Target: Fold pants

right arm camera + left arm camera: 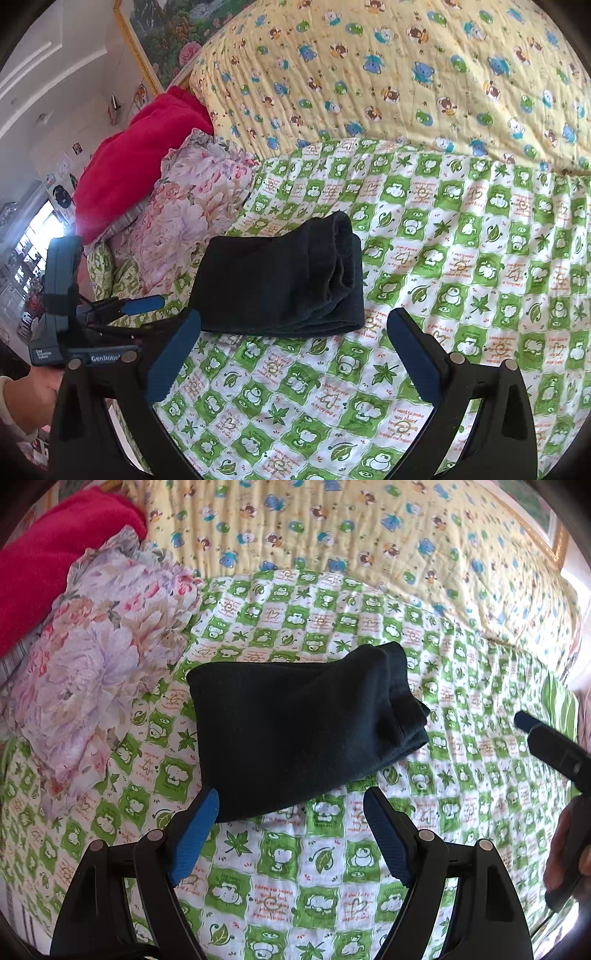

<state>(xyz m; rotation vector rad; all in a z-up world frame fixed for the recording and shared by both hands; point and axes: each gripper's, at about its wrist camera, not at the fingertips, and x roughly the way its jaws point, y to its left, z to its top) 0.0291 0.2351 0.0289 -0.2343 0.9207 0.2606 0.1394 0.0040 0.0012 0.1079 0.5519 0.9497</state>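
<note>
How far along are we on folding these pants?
Mostly done, it looks: the dark pants lie folded into a compact stack on the green checked quilt. Nothing is in hand; the left claw and right claw are both open, clear of the fabric. At most, tidying the layered edge remains.

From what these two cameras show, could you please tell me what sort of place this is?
Most likely a home bedroom. The folded dark pants lie on a bed's green-and-white quilt, with a yellow cartoon-print quilt behind, a floral blanket beside them, and a framed picture on the wall.
</note>
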